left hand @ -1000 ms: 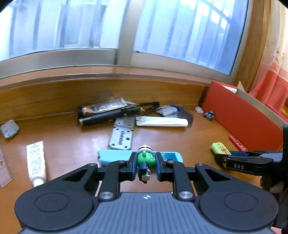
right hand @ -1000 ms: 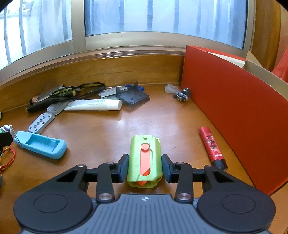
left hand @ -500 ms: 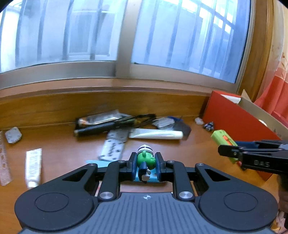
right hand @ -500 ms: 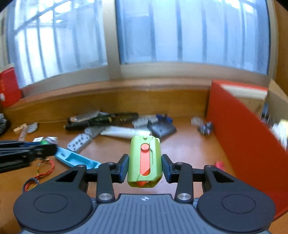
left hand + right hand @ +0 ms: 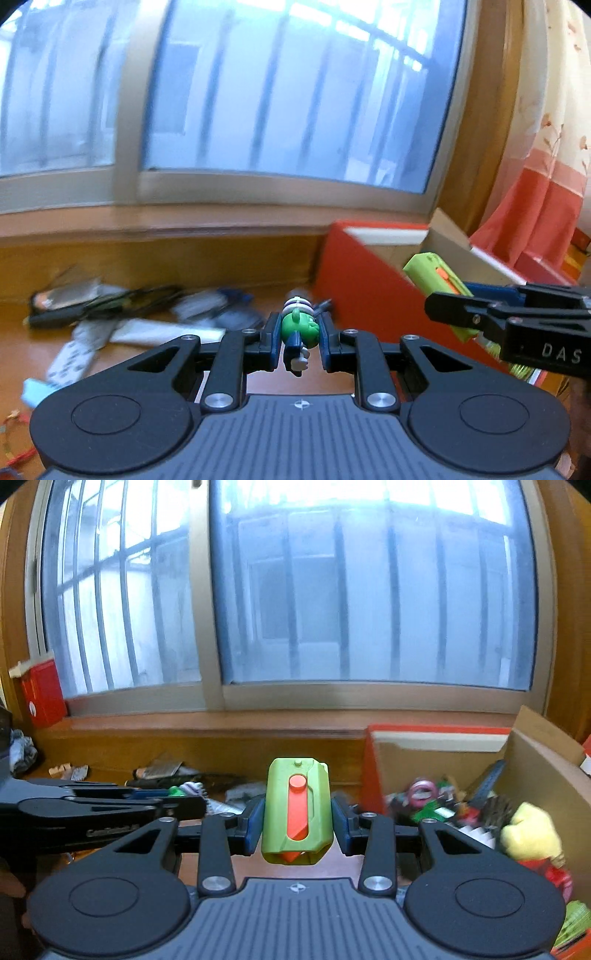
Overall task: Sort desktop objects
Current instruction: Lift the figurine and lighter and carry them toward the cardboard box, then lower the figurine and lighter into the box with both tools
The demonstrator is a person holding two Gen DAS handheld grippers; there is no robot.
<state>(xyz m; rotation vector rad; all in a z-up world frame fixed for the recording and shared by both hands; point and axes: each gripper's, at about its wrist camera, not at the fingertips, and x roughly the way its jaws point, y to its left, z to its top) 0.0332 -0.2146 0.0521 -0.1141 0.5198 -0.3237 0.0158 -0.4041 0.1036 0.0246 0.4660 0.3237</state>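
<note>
My left gripper (image 5: 297, 341) is shut on a small green toy figure (image 5: 300, 325) with a striped cap, held in the air above the wooden desk (image 5: 155, 354). My right gripper (image 5: 297, 821) is shut on a lime-green utility knife (image 5: 295, 810) with an orange slider, also lifted. In the left wrist view the right gripper (image 5: 506, 325) shows at the right with the knife (image 5: 437, 277), level with the rim of the red cardboard box (image 5: 365, 284). The right wrist view looks into the open box (image 5: 535, 775), which holds several mixed items, among them a yellow plush (image 5: 532, 834).
A pile lies by the back wall: a white tube (image 5: 162, 332), metal plates (image 5: 74, 360), glasses and a dark pen-like item (image 5: 92, 308). A light-blue case (image 5: 37, 391) and red cord (image 5: 14, 454) lie at the near left. A window sill runs behind; a curtain (image 5: 535, 206) hangs at the right.
Both grippers rose from the desk with their objects and swung right toward the red box. The knife has left the desk surface, and the box interior has come into the right wrist view.
</note>
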